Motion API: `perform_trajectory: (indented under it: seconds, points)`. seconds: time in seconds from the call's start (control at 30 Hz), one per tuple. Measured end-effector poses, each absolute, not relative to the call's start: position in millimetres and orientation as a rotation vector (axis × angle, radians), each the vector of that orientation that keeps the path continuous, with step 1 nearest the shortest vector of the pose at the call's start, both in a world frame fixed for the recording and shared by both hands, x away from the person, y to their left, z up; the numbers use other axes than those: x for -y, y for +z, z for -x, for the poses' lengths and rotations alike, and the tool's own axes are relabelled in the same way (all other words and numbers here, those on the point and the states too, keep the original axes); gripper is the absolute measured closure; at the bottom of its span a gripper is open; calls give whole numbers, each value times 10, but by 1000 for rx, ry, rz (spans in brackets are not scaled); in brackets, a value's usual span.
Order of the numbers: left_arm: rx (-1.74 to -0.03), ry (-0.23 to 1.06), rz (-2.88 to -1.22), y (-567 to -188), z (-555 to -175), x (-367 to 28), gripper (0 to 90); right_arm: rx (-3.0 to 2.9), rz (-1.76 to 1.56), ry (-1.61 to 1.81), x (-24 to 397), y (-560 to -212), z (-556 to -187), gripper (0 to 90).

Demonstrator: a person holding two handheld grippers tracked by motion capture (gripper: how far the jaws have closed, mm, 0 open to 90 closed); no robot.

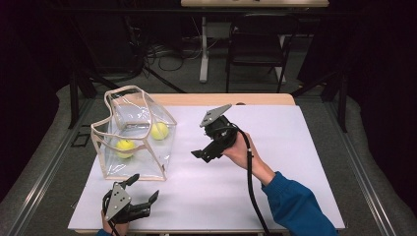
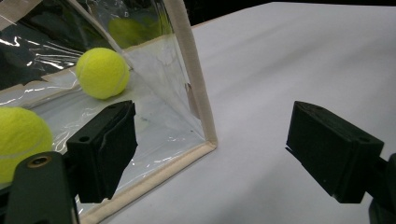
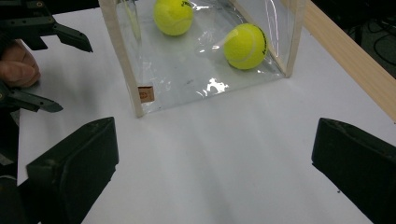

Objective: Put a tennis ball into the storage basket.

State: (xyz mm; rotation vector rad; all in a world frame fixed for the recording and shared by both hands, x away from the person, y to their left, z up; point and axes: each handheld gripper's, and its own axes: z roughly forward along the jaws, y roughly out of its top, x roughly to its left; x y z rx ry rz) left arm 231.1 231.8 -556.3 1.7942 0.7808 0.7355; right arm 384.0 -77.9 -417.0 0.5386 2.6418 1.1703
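A clear plastic bag [image 1: 139,158] with beige trim stands open-topped on the left of the white table [image 1: 255,172]. Two yellow tennis balls [image 1: 125,147] [image 1: 160,131] lie inside it. My left gripper [image 1: 144,187] is open just in front of the bag's near corner; in the left gripper view its jaws [image 2: 217,149] straddle the bag's trimmed corner edge [image 2: 196,88], with the balls [image 2: 102,72] [image 2: 21,140] behind the plastic. My right gripper [image 1: 202,155] hovers open to the right of the bag, facing it. In its view [image 3: 215,163] the bag [image 3: 201,79] and both balls [image 3: 173,16] [image 3: 245,45] lie ahead.
A wooden strip [image 1: 221,99] runs along the table's far edge, seen also as the wooden edge [image 3: 345,56]. A dark chair [image 1: 258,44] and a desk leg [image 1: 203,49] stand on the floor behind. The left gripper [image 3: 65,70] and its hand [image 3: 18,70] appear at upper left of the right gripper view.
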Motion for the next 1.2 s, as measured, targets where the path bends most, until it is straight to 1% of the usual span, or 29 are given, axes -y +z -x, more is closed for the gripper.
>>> perform_trajectory:
  seconds: [0.77,1.2]
  points:
    - [-784,734,-1794,-5565,-2314,-2314,162,-2619,-588,1181,1100,-4347,-3692,12]
    - [-784,737,-1796,-5566,-2313,-2307,162,-2625,-613,1133,1267,-4514,-3611,12]
